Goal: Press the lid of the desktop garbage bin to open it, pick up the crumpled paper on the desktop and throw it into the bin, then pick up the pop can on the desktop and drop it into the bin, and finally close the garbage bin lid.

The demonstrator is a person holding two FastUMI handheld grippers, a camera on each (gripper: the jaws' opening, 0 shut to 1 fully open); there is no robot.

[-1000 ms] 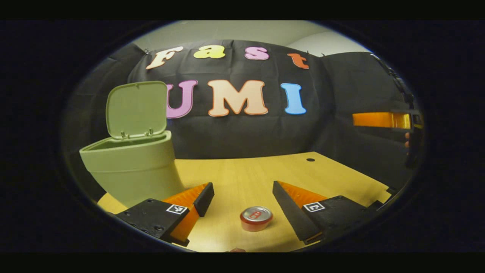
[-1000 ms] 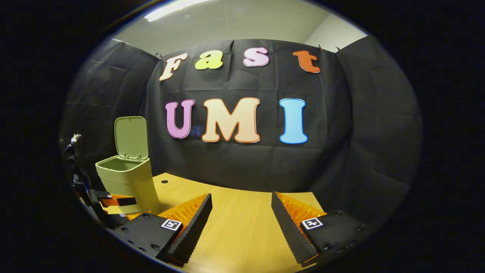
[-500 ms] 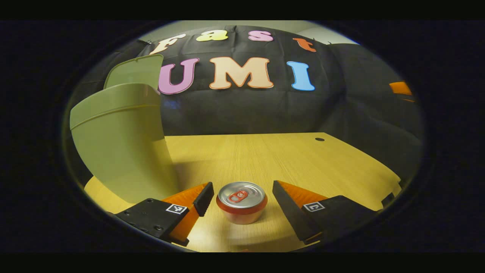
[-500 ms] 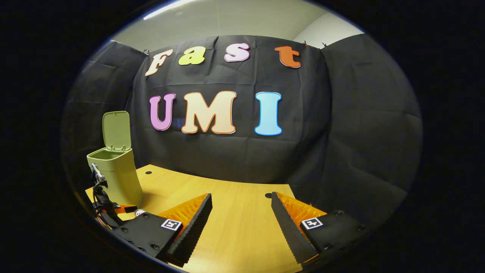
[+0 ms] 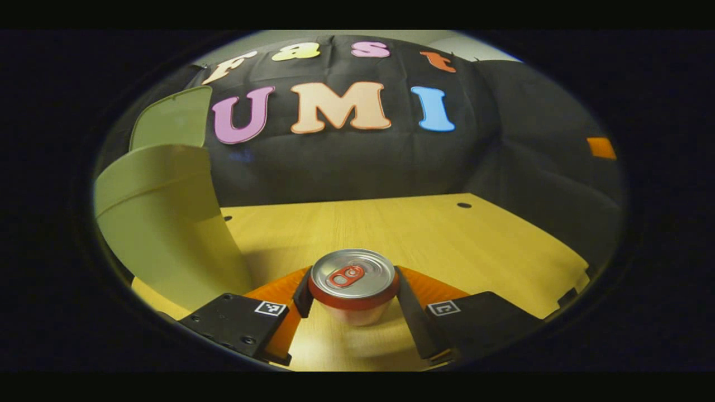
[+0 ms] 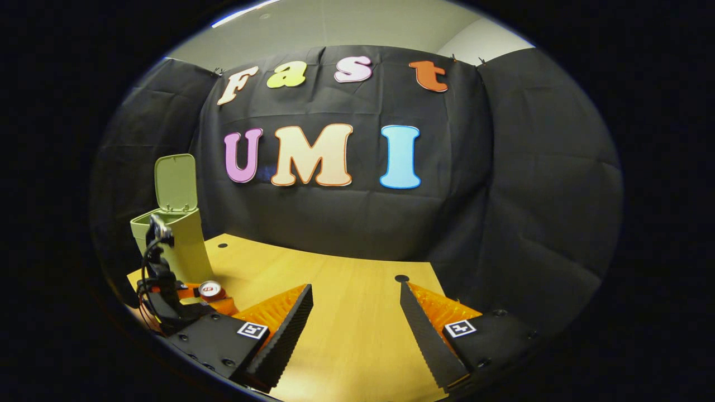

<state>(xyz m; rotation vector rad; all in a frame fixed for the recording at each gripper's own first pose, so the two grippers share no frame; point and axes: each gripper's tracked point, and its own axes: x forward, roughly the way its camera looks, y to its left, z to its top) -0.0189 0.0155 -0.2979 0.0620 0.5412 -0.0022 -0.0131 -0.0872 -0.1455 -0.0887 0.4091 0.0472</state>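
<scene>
Left gripper view: left gripper (image 5: 352,290) was clamped on the pop can (image 5: 353,285), both fingers against its sides just under the rim, can upright on the desk (image 5: 447,240). Bin (image 5: 162,223) at 9 o'clock, lid (image 5: 170,117) up. Risk — grip sat high, so the can could tilt or slip on lift and clip the bin rim.

Right gripper view: right gripper (image 6: 356,312) was spread wide, holding nothing; can (image 6: 211,290) and bin (image 6: 176,245) at 9 o'clock. No crumpled paper on the desk — presumably binned.

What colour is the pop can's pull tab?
Red, on the silver top of the pop can; clearest in the left gripper view.
</scene>
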